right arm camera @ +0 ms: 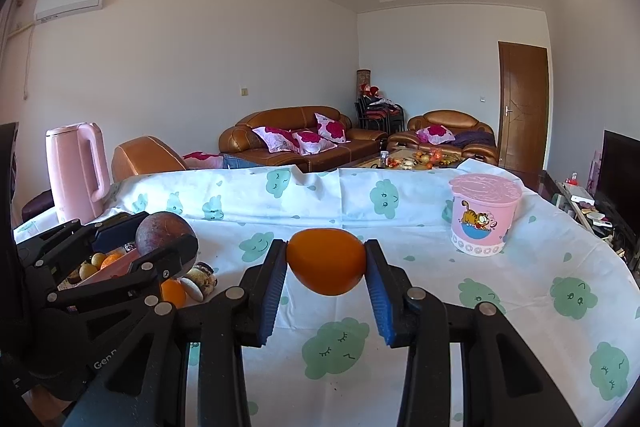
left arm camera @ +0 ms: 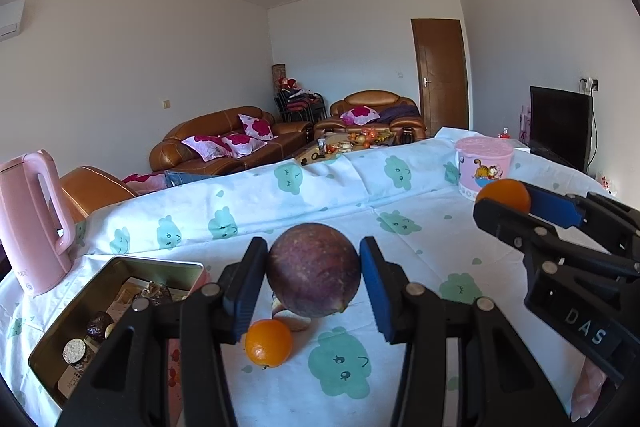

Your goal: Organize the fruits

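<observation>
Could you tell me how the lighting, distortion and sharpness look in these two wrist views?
Left wrist view: daylight, sharp on the purple fruit in the left gripper; fisheye bends walls, dark corners; ceiling glare top right. Right wrist view: same bending and vignette; the orange in the right gripper is crisp, with sun glare on the ceiling.

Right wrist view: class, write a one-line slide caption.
Right gripper holds an orange above the table; left gripper holds a purple fruit.
</observation>
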A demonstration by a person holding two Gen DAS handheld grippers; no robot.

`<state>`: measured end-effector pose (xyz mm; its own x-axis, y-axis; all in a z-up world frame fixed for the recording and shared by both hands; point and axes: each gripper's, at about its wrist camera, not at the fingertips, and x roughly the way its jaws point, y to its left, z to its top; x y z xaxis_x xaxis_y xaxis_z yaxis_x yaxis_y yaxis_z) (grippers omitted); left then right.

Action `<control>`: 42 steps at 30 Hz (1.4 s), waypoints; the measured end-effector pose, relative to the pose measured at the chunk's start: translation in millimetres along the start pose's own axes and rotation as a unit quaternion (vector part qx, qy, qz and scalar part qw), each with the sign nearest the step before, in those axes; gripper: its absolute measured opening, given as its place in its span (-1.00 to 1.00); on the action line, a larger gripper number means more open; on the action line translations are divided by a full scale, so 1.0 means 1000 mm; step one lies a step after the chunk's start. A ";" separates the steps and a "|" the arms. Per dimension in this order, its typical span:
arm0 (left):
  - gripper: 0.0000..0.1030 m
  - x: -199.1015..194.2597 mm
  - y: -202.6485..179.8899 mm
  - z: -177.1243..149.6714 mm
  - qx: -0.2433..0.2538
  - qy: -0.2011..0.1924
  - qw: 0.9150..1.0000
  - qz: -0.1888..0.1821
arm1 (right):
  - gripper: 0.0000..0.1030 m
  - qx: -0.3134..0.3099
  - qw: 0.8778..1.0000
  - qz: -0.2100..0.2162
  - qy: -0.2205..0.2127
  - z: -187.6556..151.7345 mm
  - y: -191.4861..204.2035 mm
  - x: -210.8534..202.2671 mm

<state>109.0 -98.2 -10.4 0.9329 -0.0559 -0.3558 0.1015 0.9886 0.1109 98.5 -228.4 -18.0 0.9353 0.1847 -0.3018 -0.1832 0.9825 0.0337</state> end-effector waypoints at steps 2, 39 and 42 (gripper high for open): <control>-0.04 -0.001 0.000 0.000 -0.001 -0.003 1.000 0.000 | -0.20 -0.001 1.000 0.000 -0.002 0.000 0.000 0.000; -0.04 -0.018 0.020 -0.010 -0.027 0.013 0.999 0.016 | -0.20 -0.019 1.000 0.015 -0.019 -0.003 0.013 -0.014; -0.04 -0.024 0.027 -0.012 -0.036 0.013 0.999 0.015 | -0.20 -0.020 0.999 0.024 -0.014 -0.003 0.017 -0.013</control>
<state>85.4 -68.8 -10.3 0.9254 -0.0234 -0.3783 0.0481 0.9973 0.0559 82.4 -213.9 -16.5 0.9333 0.2326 -0.2736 -0.2393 0.9709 0.0093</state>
